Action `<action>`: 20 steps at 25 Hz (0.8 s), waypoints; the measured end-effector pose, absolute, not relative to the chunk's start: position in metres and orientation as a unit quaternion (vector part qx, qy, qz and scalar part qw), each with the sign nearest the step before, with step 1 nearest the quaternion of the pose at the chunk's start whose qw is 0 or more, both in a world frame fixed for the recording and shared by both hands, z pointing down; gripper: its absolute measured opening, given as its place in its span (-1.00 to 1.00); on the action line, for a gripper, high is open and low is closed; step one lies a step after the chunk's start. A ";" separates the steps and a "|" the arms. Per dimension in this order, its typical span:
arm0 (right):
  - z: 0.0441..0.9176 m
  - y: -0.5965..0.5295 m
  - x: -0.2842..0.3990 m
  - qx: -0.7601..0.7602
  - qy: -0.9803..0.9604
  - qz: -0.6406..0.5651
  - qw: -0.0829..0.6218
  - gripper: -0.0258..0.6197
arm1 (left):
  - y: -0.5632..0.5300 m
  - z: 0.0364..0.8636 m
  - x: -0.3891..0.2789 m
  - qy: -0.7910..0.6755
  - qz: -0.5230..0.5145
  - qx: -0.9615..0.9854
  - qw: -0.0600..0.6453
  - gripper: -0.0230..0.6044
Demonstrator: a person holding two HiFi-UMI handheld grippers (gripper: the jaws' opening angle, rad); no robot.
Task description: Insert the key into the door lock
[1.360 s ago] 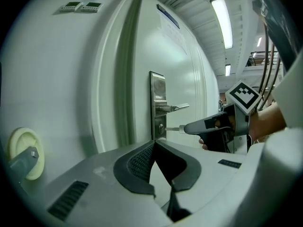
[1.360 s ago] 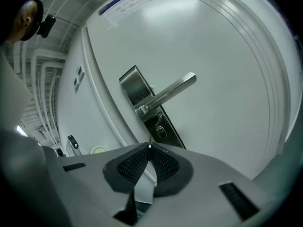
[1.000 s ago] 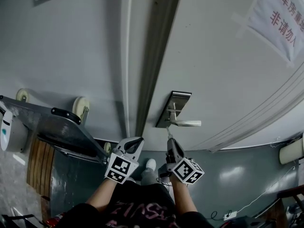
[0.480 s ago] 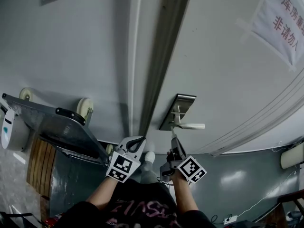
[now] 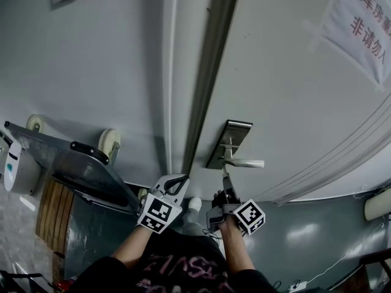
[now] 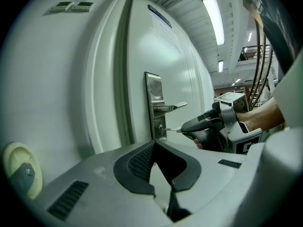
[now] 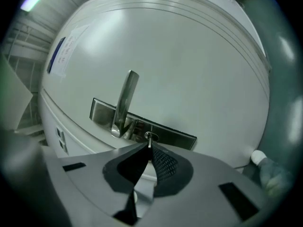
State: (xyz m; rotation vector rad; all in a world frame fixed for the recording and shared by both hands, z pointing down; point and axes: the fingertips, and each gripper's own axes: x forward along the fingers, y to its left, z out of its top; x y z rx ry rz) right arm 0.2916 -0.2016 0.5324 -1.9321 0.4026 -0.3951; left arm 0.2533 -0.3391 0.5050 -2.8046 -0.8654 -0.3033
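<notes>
Head view, items by size.

Door (image 5: 287, 72): pale, closed, fills the right half.
Wall (image 5: 91, 60): pale, left of the door frame.
Cart (image 5: 67, 160): metal platform stood on edge against the wall, wheels facing out, left of both grippers.
Sign (image 5: 360, 23): white sheet with red print, taped to the door at upper right.
Left gripper (image 5: 183, 178): held low beside the door frame, fingers brought together on nothing, well clear of the lock.
Right gripper (image 5: 225, 179): raised to the lock, fingers clamped on the key.
Lock plate (image 5: 229, 144): brushed metal, upright near the door's edge.
Handle (image 5: 244, 162): lever, level, pointing away from the frame.
Key (image 6: 173, 129): thin blade held level, its tip at the keyhole (image 6: 161, 127) just under the handle; depth of entry cannot be told.
</notes>
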 end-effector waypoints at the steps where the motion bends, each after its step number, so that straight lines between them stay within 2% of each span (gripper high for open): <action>1: 0.533 -0.202 0.294 -0.805 0.169 -0.166 0.544 -0.67 | -0.339 0.505 0.254 -0.291 -0.103 -0.946 0.096 -0.89; 14: 0.537 -0.202 0.298 -0.773 0.158 -0.169 0.591 -0.67 | -0.348 0.510 0.254 -0.280 -0.115 -0.948 0.095 -0.89; 20: 0.532 -0.200 0.299 -0.775 0.157 -0.163 0.590 -0.67 | -0.348 0.513 0.256 -0.282 -0.118 -0.947 0.094 -0.89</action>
